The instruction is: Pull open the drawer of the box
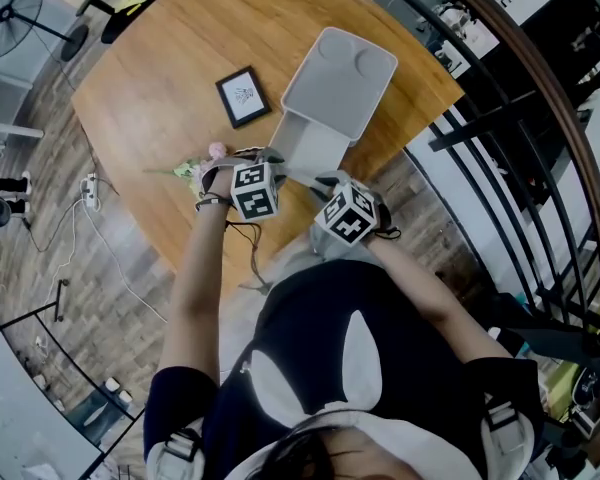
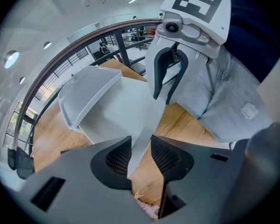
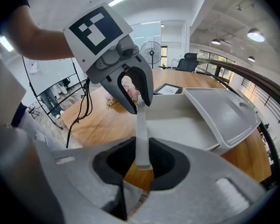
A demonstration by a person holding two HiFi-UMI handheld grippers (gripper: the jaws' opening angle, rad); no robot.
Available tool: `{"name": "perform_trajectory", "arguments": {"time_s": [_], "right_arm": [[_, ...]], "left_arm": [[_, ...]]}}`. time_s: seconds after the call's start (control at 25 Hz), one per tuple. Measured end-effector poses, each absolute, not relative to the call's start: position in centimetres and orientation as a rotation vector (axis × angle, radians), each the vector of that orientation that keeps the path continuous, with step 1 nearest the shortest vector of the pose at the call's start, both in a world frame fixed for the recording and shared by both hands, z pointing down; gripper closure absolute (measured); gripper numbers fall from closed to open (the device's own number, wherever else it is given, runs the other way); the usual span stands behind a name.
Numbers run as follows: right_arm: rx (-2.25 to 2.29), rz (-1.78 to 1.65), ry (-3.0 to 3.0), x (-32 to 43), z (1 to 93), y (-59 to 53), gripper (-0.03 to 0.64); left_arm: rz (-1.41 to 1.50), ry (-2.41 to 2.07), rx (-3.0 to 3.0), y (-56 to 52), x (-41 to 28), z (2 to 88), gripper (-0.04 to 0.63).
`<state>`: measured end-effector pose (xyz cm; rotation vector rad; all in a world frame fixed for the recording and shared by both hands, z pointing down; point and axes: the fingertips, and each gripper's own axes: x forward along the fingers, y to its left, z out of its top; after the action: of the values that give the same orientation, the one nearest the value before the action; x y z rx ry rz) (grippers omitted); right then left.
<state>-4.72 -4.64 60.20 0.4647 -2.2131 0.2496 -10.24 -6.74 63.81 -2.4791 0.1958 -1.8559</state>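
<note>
A white box (image 1: 340, 78) lies on the wooden table (image 1: 150, 78), its drawer (image 1: 313, 148) drawn out toward the table's near edge. The drawer's thin front wall (image 2: 147, 125) runs between both grippers. My left gripper (image 1: 272, 160) is shut on its left end, the wall held between the dark pads (image 2: 116, 157). My right gripper (image 1: 326, 181) is shut on the right end, with the wall (image 3: 141, 134) pinched in its jaws (image 3: 142, 161). Each gripper view shows the other gripper facing it: the right gripper (image 2: 170, 80) and the left gripper (image 3: 134, 91). The drawer's inside (image 3: 177, 120) looks bare.
A small black picture frame (image 1: 243, 96) stands left of the box. A sprig of pink flowers (image 1: 194, 169) lies by my left hand. A dark railing (image 1: 500, 118) runs along the table's right side. A fan (image 1: 10, 13) and cables (image 1: 85, 193) are on the floor at left.
</note>
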Motion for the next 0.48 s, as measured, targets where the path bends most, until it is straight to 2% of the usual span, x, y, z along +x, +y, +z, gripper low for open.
{"name": "perform_trajectory", "arguments": {"time_s": [0.48], "right_arm": [[0.436,0.26,-2.22,-5.7,60.1,-3.1,0.535]], "left_arm": [[-1.869,0.204,-2.479,-5.2,-11.2,63.7,0.453]]}}
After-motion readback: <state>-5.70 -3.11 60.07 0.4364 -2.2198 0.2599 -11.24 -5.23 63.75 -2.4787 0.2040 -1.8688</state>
